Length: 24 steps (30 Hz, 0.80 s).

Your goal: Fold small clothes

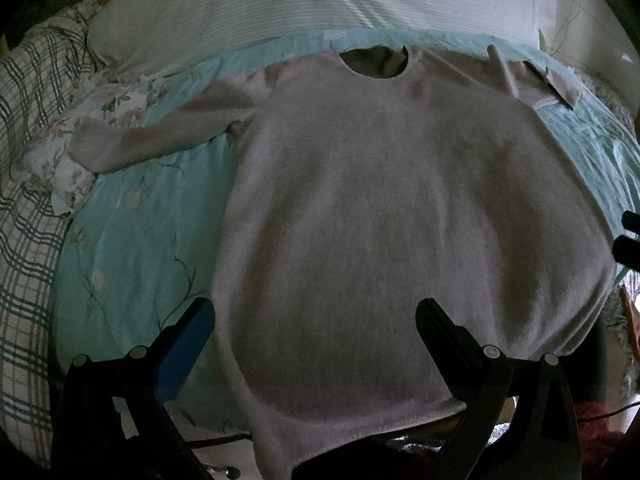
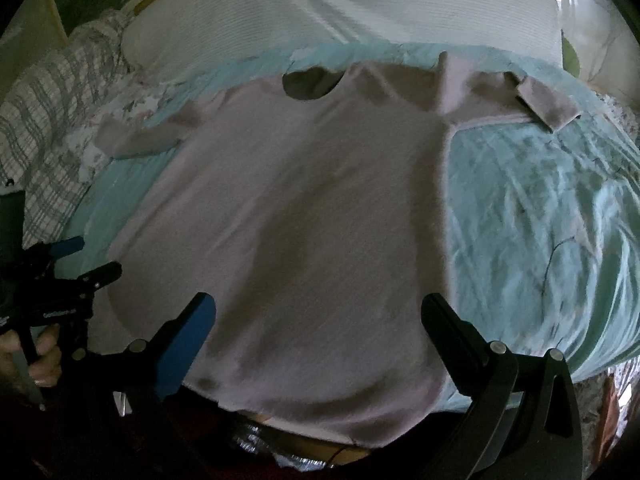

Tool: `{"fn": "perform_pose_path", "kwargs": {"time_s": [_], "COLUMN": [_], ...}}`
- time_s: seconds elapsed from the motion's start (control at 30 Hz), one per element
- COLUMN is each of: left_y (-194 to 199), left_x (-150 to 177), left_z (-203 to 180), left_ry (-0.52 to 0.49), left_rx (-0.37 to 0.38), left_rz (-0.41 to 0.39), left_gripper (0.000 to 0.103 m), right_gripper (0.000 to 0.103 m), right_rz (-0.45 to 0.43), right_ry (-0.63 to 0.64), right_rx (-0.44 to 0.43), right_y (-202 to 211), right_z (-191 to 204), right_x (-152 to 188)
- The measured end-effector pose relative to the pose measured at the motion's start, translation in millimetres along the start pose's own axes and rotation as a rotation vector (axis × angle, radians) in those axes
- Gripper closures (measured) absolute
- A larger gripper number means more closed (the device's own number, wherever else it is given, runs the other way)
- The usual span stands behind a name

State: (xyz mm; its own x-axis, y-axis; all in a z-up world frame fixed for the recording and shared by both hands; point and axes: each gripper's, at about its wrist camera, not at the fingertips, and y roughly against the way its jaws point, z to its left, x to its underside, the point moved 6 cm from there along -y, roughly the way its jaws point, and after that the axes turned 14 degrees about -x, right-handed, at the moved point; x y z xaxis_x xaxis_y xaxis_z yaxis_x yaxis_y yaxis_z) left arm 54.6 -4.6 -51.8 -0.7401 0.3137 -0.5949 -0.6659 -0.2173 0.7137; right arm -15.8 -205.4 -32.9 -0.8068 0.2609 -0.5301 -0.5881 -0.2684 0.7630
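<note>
Right now both pairs of fingers are spread wide with nothing between them. The left gripper (image 1: 316, 320) hangs over the near, hem end of the sweater (image 1: 380, 220), its blue-padded finger (image 1: 188, 344) out over the quilt just beside the garment's left edge and its black finger over the cloth. The right gripper (image 2: 320, 316) is posed the same way above the hem, both of its fingers (image 2: 188, 344) over the fabric. Neither appears to touch the knit, though I cannot be sure from here.

The sweater, a pale mauve-grey thing, lies flat on the bed with its neck opening (image 1: 374, 62) at the far end, toward the white ribbed pillow (image 1: 280, 4). I take it that it is laid out like this so the folds can start from a smooth, square shape. One sleeve (image 1: 132, 140) runs out to the left, its cuff resting on a floral patch of bedding. The other sleeve (image 2: 532, 108) sits bunched near the shoulder with its cuff turned over; it would need straightening or tucking in first, I'd judge.

Under it all is a turquoise quilt (image 2: 540, 220), and a checked blanket (image 1: 28, 240) lies off to the left.

As for pose, both tools point forward along the bed from the hem side, tilted down at the garment. In the right-hand view the left gripper (image 2: 80, 260) shows at the frame's edge, with the person's left hand (image 2: 40, 356) wrapped round its handle, level with and near its partner. Nothing is folded yet, as far as I can tell.
</note>
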Motion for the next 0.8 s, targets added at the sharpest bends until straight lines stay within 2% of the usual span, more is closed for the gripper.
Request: {"fn": "perform_pose_path", "kwargs": {"time_s": [0.13,0.37,0.5,0.57,0.67,0.8], "left_y": [-7.4,-24.6,-33.3,-39.9,-48.3,-64.1], "left_x": [-12.3,-35.7,-49.4,-56.9,-63.8,-69.8], "left_z": [1.7,1.0,-3.2,-8.7,-15.5,-27.9], "left_ry": [0.014,0.01,0.002,0.006,0.021,0.016], "left_rx": [-0.006,-0.027,-0.032,-0.017,0.012,0.029], "left_rz": [-0.014,0.001,0.004,0.015,0.03,0.061], "left_gripper": [0.002,0.002,0.002,0.002,0.002,0.002], "right_gripper": [0.001,0.015,0.025,0.026,0.028,0.031], "right_rz": [-0.059,-0.137,-0.162,-0.153,-0.129,-0.097], "right_ry": [-0.007,-0.013,-0.045,-0.046,-0.069,-0.059], "right_rx": [0.046,0.153,0.233,0.278,0.292,0.345], "right_y": [7.5,18.1,11.3,3.2,-17.1,-38.5], "right_z": [-31.4,-106.1,-172.0,-201.5,-240.5,-278.4], "right_x": [-23.0,-79.1,-125.6,-148.8,-179.3,-206.8]}}
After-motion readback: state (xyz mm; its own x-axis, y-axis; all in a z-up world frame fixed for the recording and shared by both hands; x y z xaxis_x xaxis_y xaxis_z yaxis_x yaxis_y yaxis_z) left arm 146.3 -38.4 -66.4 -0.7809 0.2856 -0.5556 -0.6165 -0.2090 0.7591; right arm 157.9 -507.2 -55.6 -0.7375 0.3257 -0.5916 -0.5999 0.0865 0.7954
